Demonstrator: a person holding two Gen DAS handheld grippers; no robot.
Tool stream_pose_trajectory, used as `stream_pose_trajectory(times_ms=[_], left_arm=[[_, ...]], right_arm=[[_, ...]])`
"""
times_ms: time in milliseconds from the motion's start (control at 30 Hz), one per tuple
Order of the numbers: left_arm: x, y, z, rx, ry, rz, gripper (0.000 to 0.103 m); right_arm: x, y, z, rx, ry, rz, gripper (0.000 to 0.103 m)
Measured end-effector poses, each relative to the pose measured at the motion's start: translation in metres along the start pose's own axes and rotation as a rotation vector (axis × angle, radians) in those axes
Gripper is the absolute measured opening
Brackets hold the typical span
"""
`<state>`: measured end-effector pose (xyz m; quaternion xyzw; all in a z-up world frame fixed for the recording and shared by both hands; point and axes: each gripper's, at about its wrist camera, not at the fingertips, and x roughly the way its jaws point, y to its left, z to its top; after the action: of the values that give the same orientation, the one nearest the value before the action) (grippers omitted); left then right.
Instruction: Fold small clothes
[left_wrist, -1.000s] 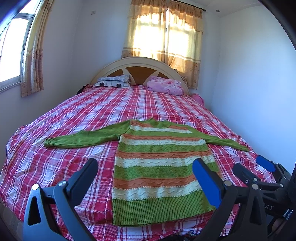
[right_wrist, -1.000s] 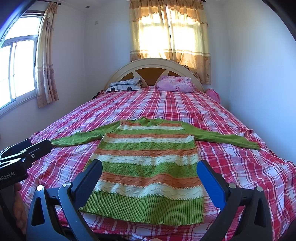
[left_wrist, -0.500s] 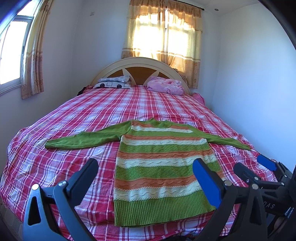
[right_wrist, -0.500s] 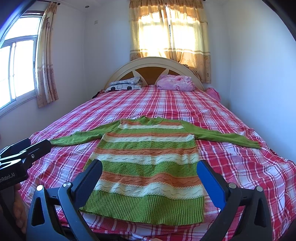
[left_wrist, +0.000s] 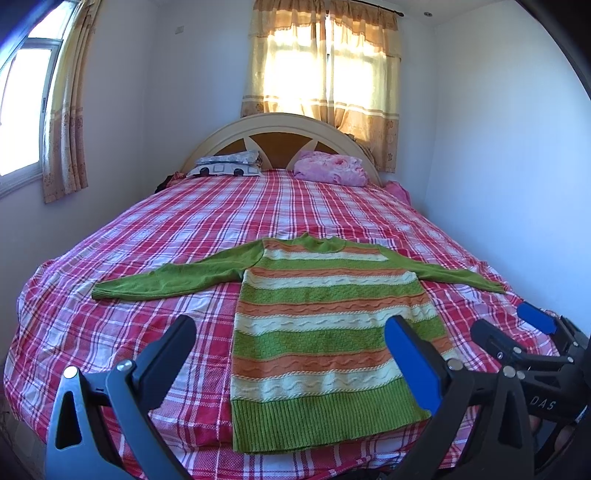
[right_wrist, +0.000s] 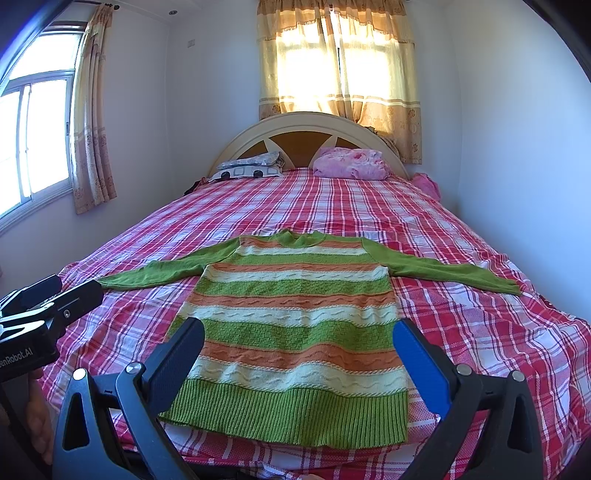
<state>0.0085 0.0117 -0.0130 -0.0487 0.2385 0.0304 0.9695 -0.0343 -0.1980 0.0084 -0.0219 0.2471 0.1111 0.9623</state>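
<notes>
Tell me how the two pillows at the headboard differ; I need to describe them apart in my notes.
The left pillow is white and grey with dark rounded-square prints, while the right pillow is plain pink with a faint floral pattern. The left pillow lies flat and thin; the right pillow looks puffier and bunched up. Both rest at the head of the red plaid bed, against the arched headboard.
</notes>
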Motion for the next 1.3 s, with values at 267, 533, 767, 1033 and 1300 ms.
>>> stream_pose_trajectory(times_ms=[267,533,767,1033,1300], left_arm=[[0.008,-0.003,-0.004,0.023,0.019,0.019,0.103],[0.017,-0.004,-0.003,0.045,0.023,0.041,0.103],[0.043,0.003,-0.004,0.055,0.071,0.072,0.103],[0.079,0.005,-0.003,0.104,0.128,0.084,0.103],[0.124,0.002,0.007,0.135,0.155,0.093,0.103]], right_arm=[[0.005,-0.001,0.000,0.000,0.013,0.002,0.102],[0.011,-0.003,0.002,-0.002,0.025,0.012,0.102],[0.032,-0.019,0.004,0.017,0.047,0.004,0.102],[0.066,-0.040,0.004,0.024,0.087,-0.020,0.102],[0.110,-0.062,0.006,0.042,0.127,-0.038,0.102]])
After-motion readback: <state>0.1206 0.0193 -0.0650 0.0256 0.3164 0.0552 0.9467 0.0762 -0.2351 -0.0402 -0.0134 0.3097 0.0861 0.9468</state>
